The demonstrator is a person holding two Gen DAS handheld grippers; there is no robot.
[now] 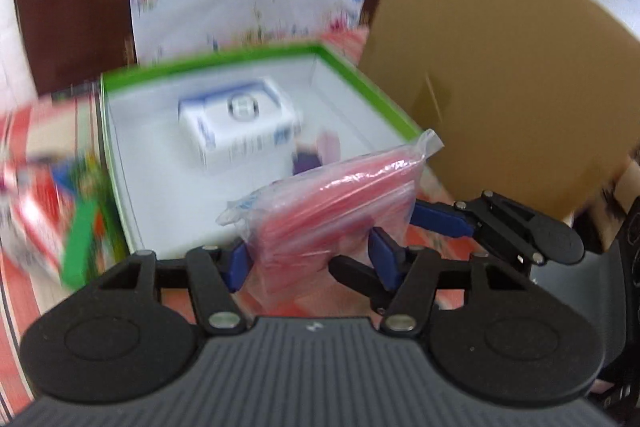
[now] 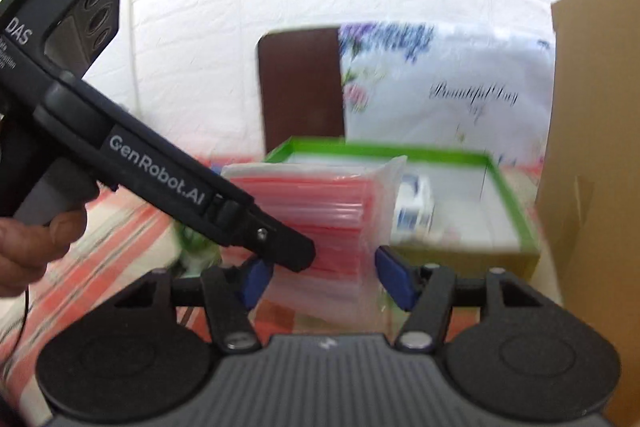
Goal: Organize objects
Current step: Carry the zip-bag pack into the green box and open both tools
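Bag of red straws [image 1: 320, 211], clear plastic, centre of frame, lifted before the green-rimmed box [image 1: 256, 61]. Left gripper [image 1: 308, 259]: blue pads clamped on the bag's lower end, angled downward. Right gripper [image 2: 326, 277]: pads pressed against the bag's sides. A hand [image 2: 28, 247] at lower left grasps the left tool's handle. White carton [image 1: 240, 127] inside the box. Cardboard panel [image 1: 500, 67] at right.

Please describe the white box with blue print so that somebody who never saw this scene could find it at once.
Find the shallow green-rimmed tray that stands beside the tall brown cardboard box. On the tray's white floor, towards the back, sits the white box with blue print. It is the tray's only squarish white carton; a small purple thing, too blurred to name, lies next to it.
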